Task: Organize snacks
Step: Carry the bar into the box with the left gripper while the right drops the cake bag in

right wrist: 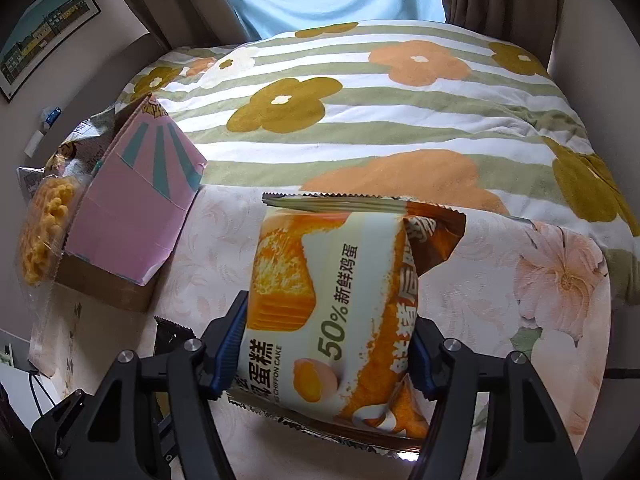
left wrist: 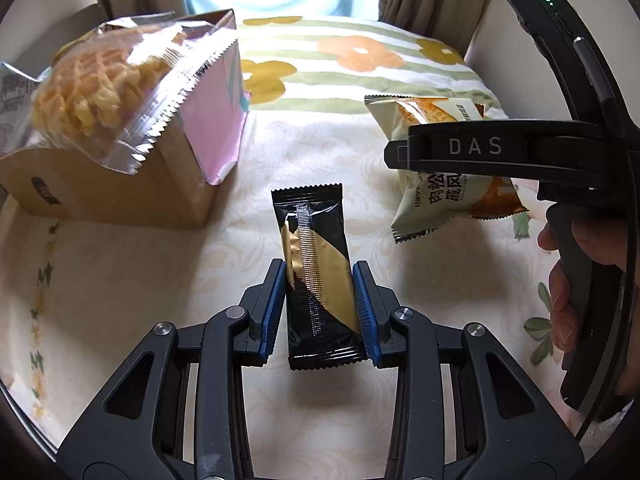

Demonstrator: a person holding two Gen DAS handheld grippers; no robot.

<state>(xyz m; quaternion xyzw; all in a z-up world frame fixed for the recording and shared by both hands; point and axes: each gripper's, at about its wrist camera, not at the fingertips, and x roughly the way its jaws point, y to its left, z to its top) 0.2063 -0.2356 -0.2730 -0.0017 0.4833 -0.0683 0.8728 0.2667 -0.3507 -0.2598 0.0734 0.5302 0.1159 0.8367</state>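
A black-and-gold snack bar (left wrist: 316,264) hangs lengthwise between the blue pads of my left gripper (left wrist: 319,266), which is shut on its sides just above the pale cloth. The bar's dark wrapper edge (right wrist: 172,332) also peeks into the right wrist view. A cream and orange chiffon cake bag (right wrist: 320,300) sits between the pads of my right gripper (right wrist: 330,312), which pinch its lower half. The same chiffon cake bag (left wrist: 440,204) shows to the right in the left wrist view, under the right tool's black housing (left wrist: 480,148).
A cardboard box (left wrist: 120,196) with a raised pink flap (left wrist: 216,120) stands at the left and holds a clear bag of yellow crispy snacks (left wrist: 100,92). A striped flower blanket (right wrist: 360,100) lies behind. A person's hand (left wrist: 568,300) grips the right tool.
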